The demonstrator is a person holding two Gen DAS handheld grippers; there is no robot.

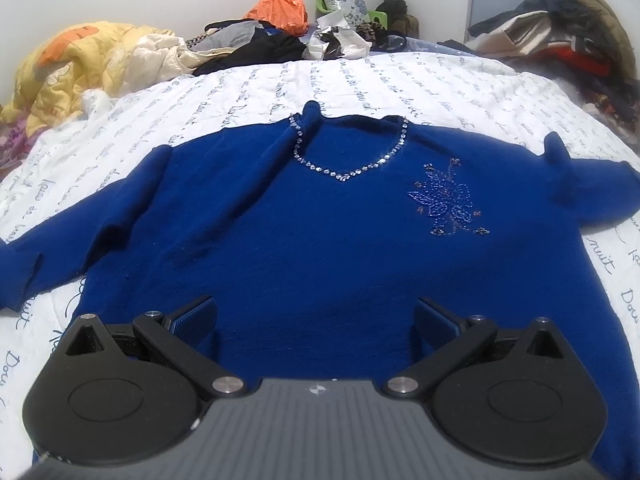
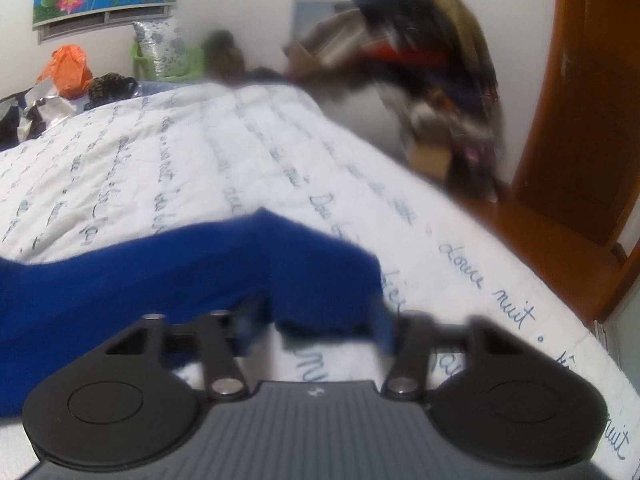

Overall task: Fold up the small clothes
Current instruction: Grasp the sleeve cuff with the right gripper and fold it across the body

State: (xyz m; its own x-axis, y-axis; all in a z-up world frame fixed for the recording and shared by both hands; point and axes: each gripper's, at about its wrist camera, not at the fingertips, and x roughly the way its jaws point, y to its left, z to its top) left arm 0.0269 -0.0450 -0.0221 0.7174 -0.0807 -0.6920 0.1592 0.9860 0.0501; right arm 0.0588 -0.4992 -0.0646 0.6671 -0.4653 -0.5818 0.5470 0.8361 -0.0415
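Note:
A royal blue sweater (image 1: 320,232) with a rhinestone neckline and a beaded flower lies spread face up on the white quilt (image 1: 360,84), both sleeves out to the sides. My left gripper (image 1: 316,316) is open, its blue pads wide apart just above the sweater's lower hem. In the right wrist view my right gripper (image 2: 320,328) is open around the end of the sweater's right sleeve (image 2: 224,268), with the cuff between the fingers. That view is blurred by motion.
A yellow comforter (image 1: 76,68) lies at the back left. Loose clothes and an orange bag (image 1: 280,8) sit at the head of the bed. A heap of coats (image 1: 560,28) stands at the right. The bed edge and a wooden door (image 2: 592,100) are to the right.

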